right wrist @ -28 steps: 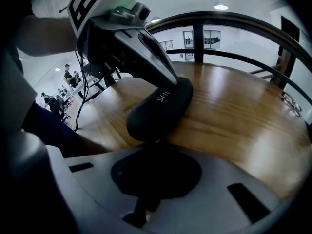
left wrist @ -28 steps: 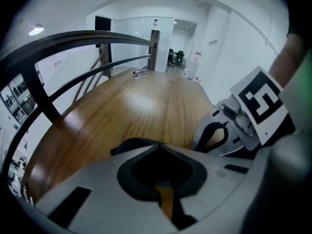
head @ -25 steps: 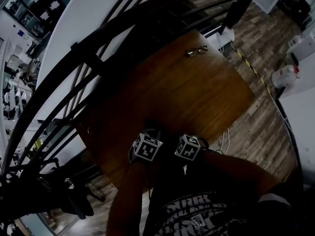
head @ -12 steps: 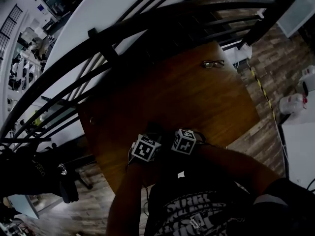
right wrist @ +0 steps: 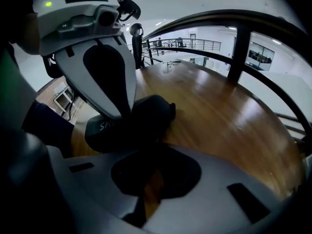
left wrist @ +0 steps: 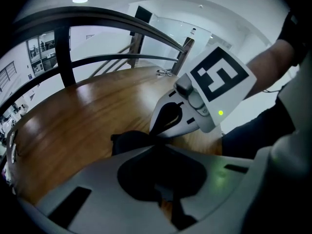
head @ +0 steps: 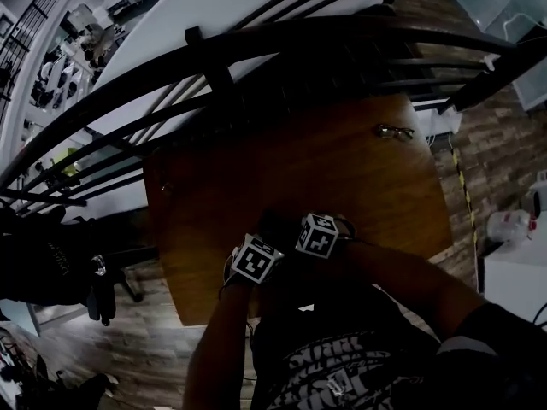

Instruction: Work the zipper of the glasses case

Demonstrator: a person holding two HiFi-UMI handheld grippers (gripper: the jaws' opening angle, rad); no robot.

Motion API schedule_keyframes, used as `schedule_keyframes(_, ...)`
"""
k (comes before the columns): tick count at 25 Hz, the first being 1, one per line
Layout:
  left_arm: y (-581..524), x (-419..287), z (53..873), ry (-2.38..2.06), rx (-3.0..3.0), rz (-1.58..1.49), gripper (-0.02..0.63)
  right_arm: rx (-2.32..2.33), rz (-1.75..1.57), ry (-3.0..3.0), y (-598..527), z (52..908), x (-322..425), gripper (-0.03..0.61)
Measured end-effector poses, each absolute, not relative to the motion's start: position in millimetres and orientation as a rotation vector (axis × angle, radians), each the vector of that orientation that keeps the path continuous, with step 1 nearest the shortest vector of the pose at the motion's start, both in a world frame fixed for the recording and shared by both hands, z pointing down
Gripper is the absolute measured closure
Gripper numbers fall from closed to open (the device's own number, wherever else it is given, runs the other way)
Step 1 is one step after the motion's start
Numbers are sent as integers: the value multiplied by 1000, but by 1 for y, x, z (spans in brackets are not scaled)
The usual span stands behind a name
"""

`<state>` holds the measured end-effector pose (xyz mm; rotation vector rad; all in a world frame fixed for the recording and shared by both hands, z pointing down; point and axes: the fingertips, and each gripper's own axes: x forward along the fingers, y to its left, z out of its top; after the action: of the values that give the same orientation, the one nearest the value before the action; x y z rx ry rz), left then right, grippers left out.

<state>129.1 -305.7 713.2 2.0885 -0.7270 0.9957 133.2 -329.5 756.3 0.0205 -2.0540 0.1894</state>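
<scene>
A wooden table (head: 359,178) beside a dark curved railing (head: 214,62) and plank floor (head: 500,135) bears the black glasses case (head: 273,225) at lower centre, with the left gripper (left wrist: 157,143) and right gripper (right wrist: 148,149) both closed, tips touching it.

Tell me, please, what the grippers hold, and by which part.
Left gripper and right gripper are shut at the glasses case; any hold cannot be told.

Tabletop (head: 342,178) is brown wood with a glossy varnish that catches the ceiling lights, while the floor (head: 500,143) looks like duller, rougher planks. Glasses case (right wrist: 141,118) is black and matt, maybe cloth-covered. The left hand-held gripper (left wrist: 160,141) and right hand-held gripper (right wrist: 148,152) are smooth grey plastic, satin rather than shiny.
</scene>
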Motion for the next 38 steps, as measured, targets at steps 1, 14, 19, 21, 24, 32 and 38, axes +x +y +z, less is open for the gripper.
schedule_keyframes(1, -305, 129, 714, -733, 2083, 999, 609, 12, 179, -2054, -333, 757, 131, 578)
schedule_keyframes(14, -309, 133, 717, -801, 2080, 965, 609, 82, 108, -2051, -368, 756, 125, 549)
schedule_keyframes(19, -306, 131, 714, -796, 2123, 938, 609, 292, 472, -2107, -366, 747, 145, 548)
schedule_keyframes(21, -307, 131, 709, -773, 2139, 877, 609, 271, 727, -2158, -348, 740, 148, 540)
schedule_keyframes(24, -301, 127, 700, -759, 2145, 842, 607, 255, 1005, -2177, -325, 726, 154, 439)
schedule_keyframes(32, -252, 66, 696, -790, 2005, 531, 607, 303, 1325, -2127, -279, 731, 119, 298)
schedule_keyframes(38, -242, 39, 696, -772, 1952, 351, 534, 233, 1356, -2109, -266, 727, 88, 276)
